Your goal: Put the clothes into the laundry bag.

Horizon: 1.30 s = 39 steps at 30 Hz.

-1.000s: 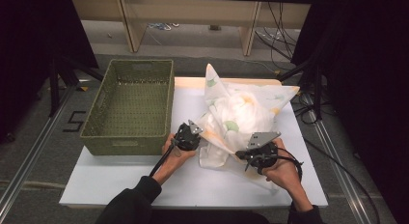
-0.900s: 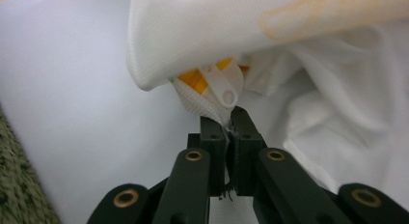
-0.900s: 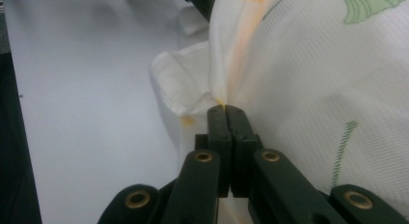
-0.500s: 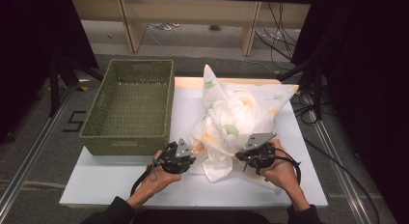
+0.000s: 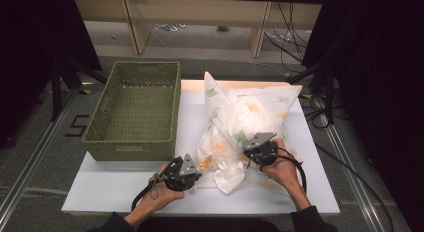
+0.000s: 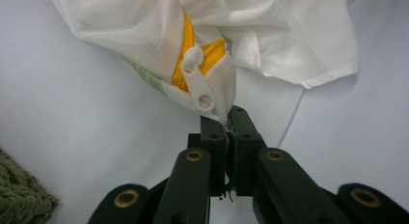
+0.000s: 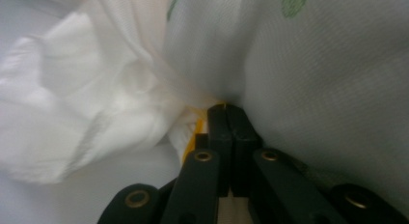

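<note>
Item: white mesh laundry bag [image 5: 245, 127], leaf print, on white table [image 5: 125, 192] beside green basket [image 5: 135, 112].
Left gripper [image 6: 226, 120]: jaws closed, pinching bag corner by zipper pull [image 6: 197, 81] (yellow zip part open).
Right gripper [image 7: 225, 108]: clamped on bag's zipper edge.
Step, judged: bag edge held taut between grippers.
Next: grasp zipper pull, keep tension.

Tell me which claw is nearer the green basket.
Left. The left claw sits just below the green basket's near right corner; the right claw grips the mesh bag farther right.
</note>
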{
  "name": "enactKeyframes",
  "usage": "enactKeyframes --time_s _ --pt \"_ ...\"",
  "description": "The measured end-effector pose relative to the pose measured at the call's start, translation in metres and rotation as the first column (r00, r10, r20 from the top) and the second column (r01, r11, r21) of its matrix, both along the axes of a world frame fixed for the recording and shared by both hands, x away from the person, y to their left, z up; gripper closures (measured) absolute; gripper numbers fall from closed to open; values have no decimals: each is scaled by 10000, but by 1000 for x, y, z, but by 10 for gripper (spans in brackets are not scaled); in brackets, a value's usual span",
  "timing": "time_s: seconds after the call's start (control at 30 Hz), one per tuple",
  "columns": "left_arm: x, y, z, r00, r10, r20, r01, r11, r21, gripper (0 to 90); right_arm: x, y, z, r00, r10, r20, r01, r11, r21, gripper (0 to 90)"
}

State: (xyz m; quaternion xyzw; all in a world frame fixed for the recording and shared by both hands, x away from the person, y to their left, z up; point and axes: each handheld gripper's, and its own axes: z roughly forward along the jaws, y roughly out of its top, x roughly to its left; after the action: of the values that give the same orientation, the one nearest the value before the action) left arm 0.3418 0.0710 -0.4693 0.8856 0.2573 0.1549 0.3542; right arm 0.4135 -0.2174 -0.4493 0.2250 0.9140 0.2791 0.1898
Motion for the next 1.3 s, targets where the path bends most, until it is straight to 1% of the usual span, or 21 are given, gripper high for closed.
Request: enactKeyframes --time_s 0.1,0.13,0.17,0.33,0.43,0.57,0.6,0.67,0.7,0.77,0.83,0.9,0.93,0.97,1.0,1.03,1.1,1.17,1.2,1.27,1.3 --pt "1 -2 0 10000 -41 14 41 9999 -112 857 8 -1 -2 9997 -148 179 149 9999 -16 900" --pt "0 -2 0 10000 -97 -1 97 9998 -162 857 9 -1 0 9991 -419 53 420 9991 -81 900" --pt "1 -2 1 9999 -106 72 106 9999 -61 857 13 -1 1 9984 -436 364 442 9989 -177 900" --pt "2 -2 2 9998 -145 125 146 9999 -66 857 30 -4 5 9973 -397 619 420 9984 -368 900" --pt "4 -1 3 9998 -141 172 142 9999 -41 858 39 -3 5 9938 -656 903 684 9972 -287 900" --pt "4 -2 5 9997 -139 183 142 9997 -189 858 48 -3 5 9912 -954 915 962 9954 -45 900" --pt "4 -3 5 9997 -103 199 107 9997 -232 858 51 -3 5 9919 -759 1014 774 9969 -108 900" --pt "5 -2 5 9997 -118 199 122 9997 -209 855 52 -3 5 9912 -942 932 951 9955 -52 900" --pt "6 -1 4 9997 -152 180 154 9998 -100 851 52 -3 5 9923 -886 862 894 9960 -54 900" --pt "6 0 3 9999 -83 92 85 9998 -196 829 51 -4 6 9932 -828 812 834 9965 -31 900" --pt "7 1 4 9999 38 -135 -40 9998 -187 734 48 -4 8 9936 -788 806 791 9969 3 900" --pt "4 2 8 9999 124 -74 -125 9996 -268 656 46 -5 11 9955 -589 744 586 9983 59 900" --pt "2 3 12 9992 381 115 -380 9993 -45 602 43 -5 12 9952 -710 679 697 9973 210 900" --pt "1 5 18 9979 485 425 -494 9986 200 520 42 -6 14 9959 -549 713 533 9983 234 900" --pt "-1 3 20 9945 888 548 -883 9960 -125 462 39 -7 17 9957 -633 671 612 9976 326 900" --pt "-3 3 26 9904 1091 844 -1078 9940 -197 433 39 -8 18 9963 -487 712 461 9982 387 900" --pt "-8 -1 33 9892 1088 984 -1030 9928 -615 411 34 -9 23 9972 -527 529 494 9969 618 900" --pt "-13 -11 35 9982 405 445 -361 9949 -946 412 30 -11 28 9973 -380 633 340 9975 625 900" --pt "-14 -16 34 9990 304 334 -270 9948 -986 406 28 -12 31 9972 -349 657 303 9971 693 900" --pt "-14 -28 28 9998 -86 158 98 9972 -741 388 20 -12 38 9974 -508 519 462 9953 854 900" --pt "-13 -35 24 9997 -197 -160 185 9973 -708 372 19 -13 40 9976 -255 640 201 9963 841 900"
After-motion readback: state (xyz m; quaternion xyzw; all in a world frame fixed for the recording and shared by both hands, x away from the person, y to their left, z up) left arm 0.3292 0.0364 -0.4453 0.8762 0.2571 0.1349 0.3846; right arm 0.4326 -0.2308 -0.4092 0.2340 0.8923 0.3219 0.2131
